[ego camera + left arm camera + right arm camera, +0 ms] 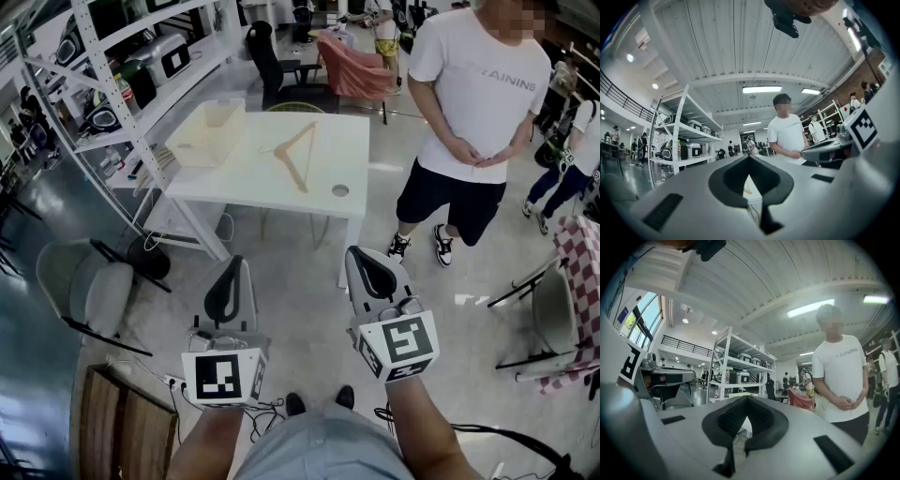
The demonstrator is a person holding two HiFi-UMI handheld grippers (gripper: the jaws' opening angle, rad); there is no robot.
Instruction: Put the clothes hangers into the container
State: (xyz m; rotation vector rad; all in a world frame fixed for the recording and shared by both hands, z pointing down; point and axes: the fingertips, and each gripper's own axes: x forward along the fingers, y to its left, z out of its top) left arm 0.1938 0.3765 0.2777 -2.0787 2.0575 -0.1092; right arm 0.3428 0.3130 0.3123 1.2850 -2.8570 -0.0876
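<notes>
A wooden clothes hanger (295,155) lies flat on the white table (352,136), in the head view's upper middle. Left of it on the same table stands a pale translucent container (206,131); nothing shows inside it. My left gripper (234,262) and right gripper (360,252) hang low over the floor, well short of the table's near edge. Both point toward the table. In the left gripper view (749,157) and the right gripper view (747,398) the jaws meet at the tips with nothing between them.
A person in a white T-shirt (478,103) stands at the table's right end. White shelving (122,84) runs along the left. A grey chair (84,286) sits at the left, a pink chair (352,66) behind the table, a checkered one (581,272) at the right.
</notes>
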